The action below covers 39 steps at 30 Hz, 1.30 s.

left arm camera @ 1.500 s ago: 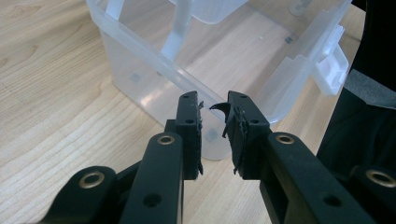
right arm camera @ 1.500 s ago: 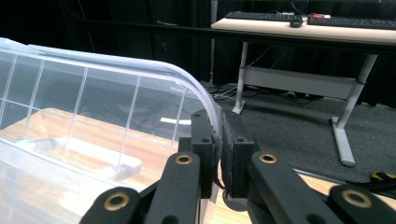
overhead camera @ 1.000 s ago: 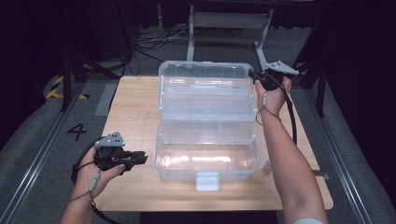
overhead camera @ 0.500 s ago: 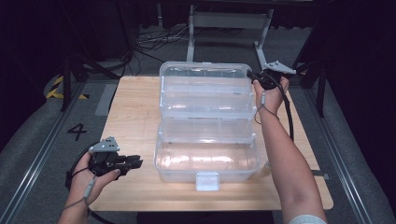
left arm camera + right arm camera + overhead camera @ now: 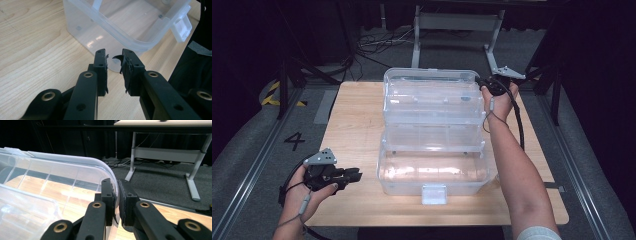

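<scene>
A large clear plastic storage box (image 5: 432, 172) stands open in the middle of the wooden table (image 5: 352, 115). Its tiered tray (image 5: 434, 137) and lid (image 5: 432, 92) are folded back behind the base. My right gripper (image 5: 479, 82) is at the lid's far right corner. In the right gripper view it (image 5: 117, 182) is shut on the lid's curved rim (image 5: 62, 175). My left gripper (image 5: 357, 175) lies low by the base's front left corner, pointing at it. Its jaws (image 5: 114, 56) are open with only the box wall (image 5: 125, 25) beyond them.
A white latch (image 5: 434, 194) hangs on the front of the base, near the table's front edge. Behind the table stands a grey metal frame (image 5: 457, 22) with cables on the floor. A painted "4" (image 5: 294, 141) marks the floor at the left.
My right gripper has shifted slightly left and down with the lid's corner. My left hand has barely moved.
</scene>
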Each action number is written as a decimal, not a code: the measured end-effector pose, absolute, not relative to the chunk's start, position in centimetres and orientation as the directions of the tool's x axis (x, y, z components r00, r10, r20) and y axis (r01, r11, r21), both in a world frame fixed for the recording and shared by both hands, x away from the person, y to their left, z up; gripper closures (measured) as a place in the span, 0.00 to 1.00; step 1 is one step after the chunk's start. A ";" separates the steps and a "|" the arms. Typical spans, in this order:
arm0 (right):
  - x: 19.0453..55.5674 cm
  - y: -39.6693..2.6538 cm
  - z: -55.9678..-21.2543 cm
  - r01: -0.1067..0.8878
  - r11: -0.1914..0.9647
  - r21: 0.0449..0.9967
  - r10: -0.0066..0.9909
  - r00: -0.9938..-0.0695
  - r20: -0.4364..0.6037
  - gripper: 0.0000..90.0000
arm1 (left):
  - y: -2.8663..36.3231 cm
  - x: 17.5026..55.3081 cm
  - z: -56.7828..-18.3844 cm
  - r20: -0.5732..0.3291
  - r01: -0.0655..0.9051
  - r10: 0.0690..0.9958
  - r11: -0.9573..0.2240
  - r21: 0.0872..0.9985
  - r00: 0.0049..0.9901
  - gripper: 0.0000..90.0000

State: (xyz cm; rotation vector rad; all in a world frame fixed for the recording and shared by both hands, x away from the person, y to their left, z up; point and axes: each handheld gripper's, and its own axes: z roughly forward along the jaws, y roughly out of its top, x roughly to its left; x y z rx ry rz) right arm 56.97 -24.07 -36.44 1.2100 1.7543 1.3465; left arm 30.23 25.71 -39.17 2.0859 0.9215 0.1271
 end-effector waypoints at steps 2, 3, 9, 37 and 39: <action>57.1 -24.0 -36.5 0.297 0.070 0.952 0.918 -0.394 0.055 0.93 | 25.7 30.3 -39.2 -0.221 0.567 0.650 -0.386 0.728 0.727 0.83; 57.2 -24.0 -36.6 0.298 0.071 0.952 0.918 -0.394 0.054 0.93 | 25.7 30.4 -39.2 -0.219 0.564 0.649 -0.387 0.729 0.728 0.83; 57.5 -23.9 -37.1 0.303 0.070 0.950 0.921 -0.385 0.055 0.93 | 25.8 30.6 -39.1 -0.226 0.566 0.647 -0.382 0.730 0.728 0.83; 58.8 -23.8 -39.7 0.340 0.057 0.939 0.928 -0.364 0.075 0.93 | 25.6 31.1 -39.3 -0.229 0.565 0.639 -0.389 0.727 0.734 0.82; 58.8 -23.8 -39.9 0.344 0.059 0.937 0.929 -0.363 0.075 0.93 | 25.6 31.1 -39.2 -0.229 0.565 0.638 -0.391 0.727 0.736 0.82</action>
